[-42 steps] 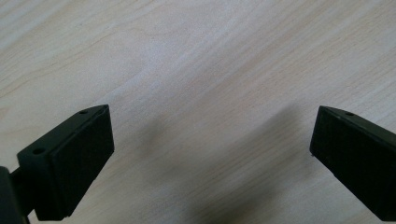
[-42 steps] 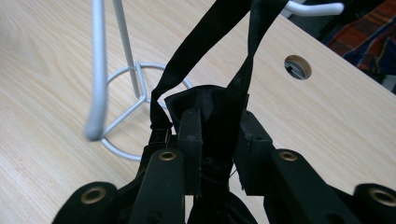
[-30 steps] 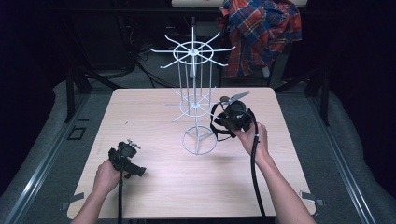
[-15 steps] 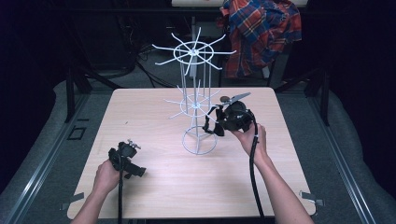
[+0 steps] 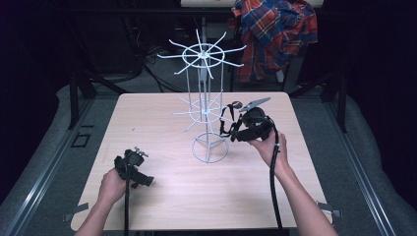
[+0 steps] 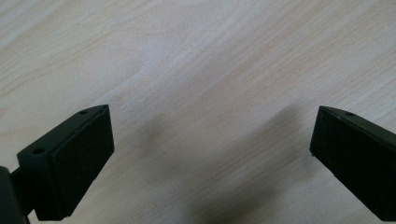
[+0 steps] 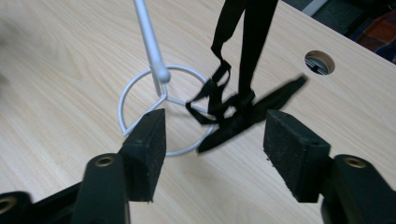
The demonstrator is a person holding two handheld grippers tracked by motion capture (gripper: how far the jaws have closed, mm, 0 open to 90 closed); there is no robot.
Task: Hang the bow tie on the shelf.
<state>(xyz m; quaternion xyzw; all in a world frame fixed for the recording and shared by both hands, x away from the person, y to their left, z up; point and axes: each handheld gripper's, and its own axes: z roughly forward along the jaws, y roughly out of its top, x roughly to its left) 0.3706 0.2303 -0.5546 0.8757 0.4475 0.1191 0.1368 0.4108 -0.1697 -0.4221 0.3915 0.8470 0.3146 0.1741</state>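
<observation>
A white wire rack with spoked wheels stands mid-table on a ring base. A black strap hangs from one of its lower arms on the right side. My right gripper is level with the strap's lower end. Its jaws have just been opening and now stand open. In the right gripper view the strap dangles just beyond the right gripper, no pad pressing on it, with the ring base behind. My left gripper rests low at the front left; in its own view the left gripper is open over bare wood.
A plaid shirt hangs behind the table. The wooden table has a round cable hole near its right side. Cables trail from both grippers toward the front edge. Dark floor and metal rails surround the table.
The right gripper's jaws have opened and let go of the strap, which now hangs from the rack arm. The left hand has stayed put.
</observation>
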